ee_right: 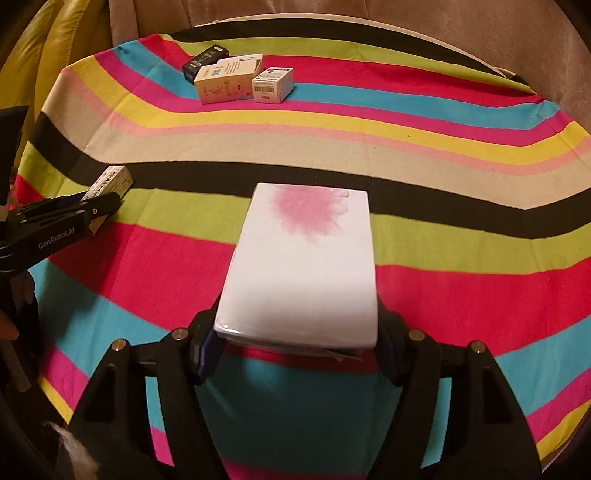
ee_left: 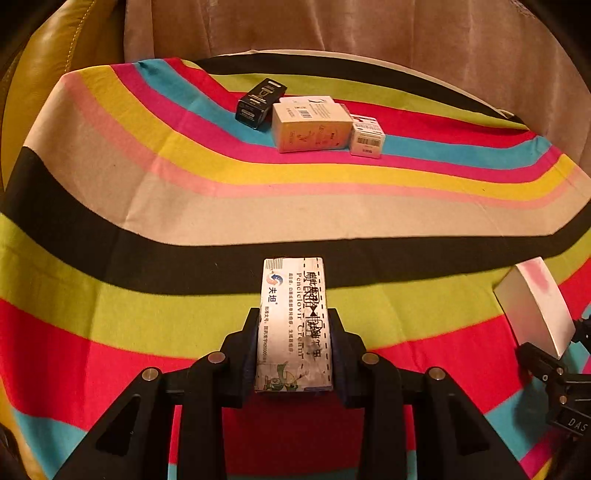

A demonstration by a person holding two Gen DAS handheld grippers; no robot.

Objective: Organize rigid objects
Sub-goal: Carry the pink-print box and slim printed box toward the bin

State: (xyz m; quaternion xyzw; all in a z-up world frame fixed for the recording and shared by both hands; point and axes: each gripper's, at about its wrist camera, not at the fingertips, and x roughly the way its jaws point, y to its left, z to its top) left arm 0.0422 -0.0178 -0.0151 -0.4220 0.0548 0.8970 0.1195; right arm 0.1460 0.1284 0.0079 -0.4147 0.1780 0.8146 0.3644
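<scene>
My left gripper is shut on a narrow white cream box with blue print, held above the striped cloth; it also shows in the right wrist view. My right gripper is shut on a white box with a pink flower, seen too in the left wrist view. Three boxes stand grouped at the far side: a black box, a cream box and a small white box.
A bright striped cloth covers the surface. A yellow leather cushion lies at the far left and a beige curtain hangs behind. The left gripper's body sits at the left of the right wrist view.
</scene>
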